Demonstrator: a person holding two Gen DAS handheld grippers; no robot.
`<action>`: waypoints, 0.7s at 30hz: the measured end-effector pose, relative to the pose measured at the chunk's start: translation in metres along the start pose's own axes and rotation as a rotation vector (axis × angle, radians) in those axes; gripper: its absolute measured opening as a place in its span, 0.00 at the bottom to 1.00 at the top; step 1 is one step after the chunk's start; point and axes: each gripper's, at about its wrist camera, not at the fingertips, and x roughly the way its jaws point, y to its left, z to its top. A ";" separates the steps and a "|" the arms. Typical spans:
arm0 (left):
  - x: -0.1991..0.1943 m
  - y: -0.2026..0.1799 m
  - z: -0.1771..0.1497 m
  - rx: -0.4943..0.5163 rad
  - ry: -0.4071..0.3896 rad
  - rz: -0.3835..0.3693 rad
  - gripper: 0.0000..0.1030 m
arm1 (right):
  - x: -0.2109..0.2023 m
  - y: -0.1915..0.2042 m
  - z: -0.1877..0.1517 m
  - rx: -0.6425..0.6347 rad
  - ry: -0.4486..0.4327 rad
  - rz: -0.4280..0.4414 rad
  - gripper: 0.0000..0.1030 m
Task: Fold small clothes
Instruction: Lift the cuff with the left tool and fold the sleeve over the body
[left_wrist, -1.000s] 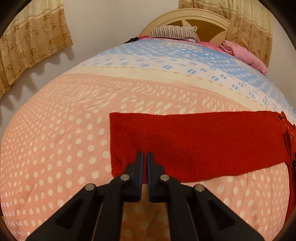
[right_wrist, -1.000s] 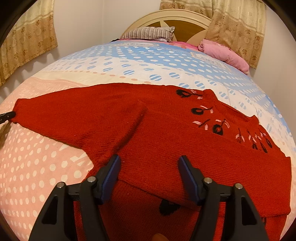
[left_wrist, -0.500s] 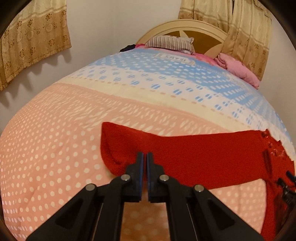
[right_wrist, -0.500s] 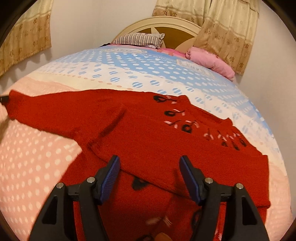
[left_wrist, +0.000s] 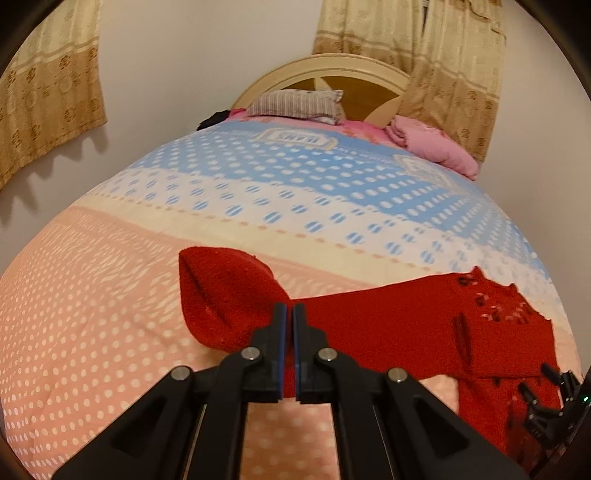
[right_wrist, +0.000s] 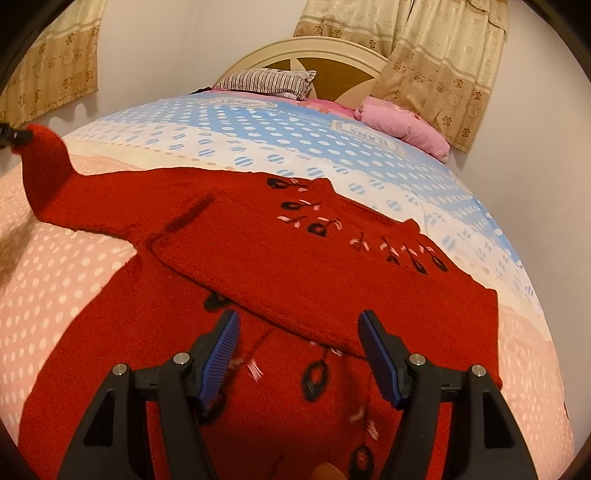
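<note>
A red knitted sweater (right_wrist: 295, 258) with black and pink flower stitching lies flat on the bed. One sleeve (right_wrist: 306, 291) is folded across its chest. The other sleeve (left_wrist: 229, 295) stretches out to the left, and its cuff end is raised off the cover. My left gripper (left_wrist: 289, 314) is shut on that sleeve near the cuff; it shows in the right wrist view as a dark tip (right_wrist: 14, 136) at the far left. My right gripper (right_wrist: 299, 325) hovers open above the sweater's lower body, with nothing between its blue pads (right_wrist: 221, 350).
The bedspread (left_wrist: 92, 314) is pink with white dots near me and blue-and-white farther off. A striped pillow (left_wrist: 295, 103), a pink blanket (left_wrist: 432, 144) and a wooden headboard (left_wrist: 321, 70) are at the far end. Curtains (left_wrist: 48, 85) hang on both sides.
My left gripper has risen with the sleeve end, which now curls up off the bed. The right gripper has drawn back toward the hem and stayed open.
</note>
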 end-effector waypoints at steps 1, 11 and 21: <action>-0.002 -0.005 0.001 0.005 -0.003 -0.007 0.03 | -0.001 -0.003 -0.002 0.002 0.001 -0.003 0.65; -0.009 -0.056 0.010 0.034 -0.009 -0.075 0.03 | -0.010 -0.029 -0.019 0.022 0.005 -0.016 0.65; -0.017 -0.100 0.025 0.016 -0.018 -0.136 0.03 | -0.011 -0.046 -0.034 0.038 0.021 -0.012 0.65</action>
